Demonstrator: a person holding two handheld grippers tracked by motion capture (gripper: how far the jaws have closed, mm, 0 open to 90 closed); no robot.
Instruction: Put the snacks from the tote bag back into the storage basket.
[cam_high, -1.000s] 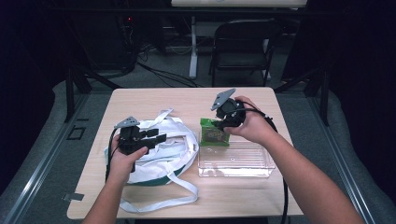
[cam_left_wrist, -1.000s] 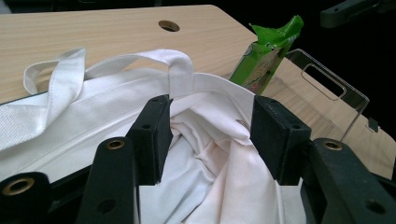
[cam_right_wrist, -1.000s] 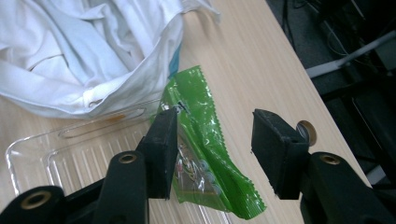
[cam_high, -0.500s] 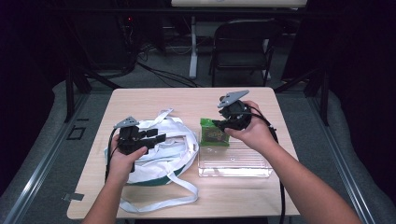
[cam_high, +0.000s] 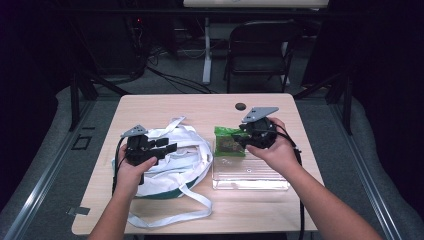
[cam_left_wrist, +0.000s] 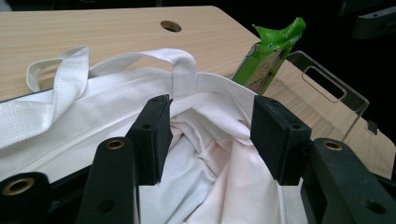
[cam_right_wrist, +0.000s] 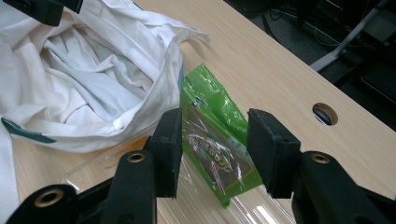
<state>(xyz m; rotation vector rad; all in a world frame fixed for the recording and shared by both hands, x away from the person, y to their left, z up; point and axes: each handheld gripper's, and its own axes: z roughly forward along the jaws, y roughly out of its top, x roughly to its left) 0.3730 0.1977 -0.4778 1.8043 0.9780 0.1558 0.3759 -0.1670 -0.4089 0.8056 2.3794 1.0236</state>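
Note:
A white tote bag (cam_high: 175, 160) lies crumpled on the table, mouth upward. My left gripper (cam_high: 169, 147) hovers over that mouth; in the left gripper view (cam_left_wrist: 215, 135) its jaws stand open with the bag's cloth (cam_left_wrist: 205, 158) below and between them, unpinched. A green snack packet (cam_high: 227, 142) leans on the far rim of a clear plastic tray (cam_high: 250, 176). My right gripper (cam_high: 241, 139) reaches it from the right. Its jaws (cam_right_wrist: 215, 151) have just been closing and sit on either side of the packet (cam_right_wrist: 210, 140), pads not visibly pressing.
The wooden table (cam_high: 200, 107) has a round cable hole (cam_high: 240, 106) behind the packet. The bag's long straps (cam_high: 170, 217) trail toward the front edge. A dark folding chair (cam_high: 260, 50) stands beyond the table, with cables on the floor.
My right gripper has come down and nearer, from above the packet to around it, with its jaws narrower. The left gripper and the bag have stayed put.

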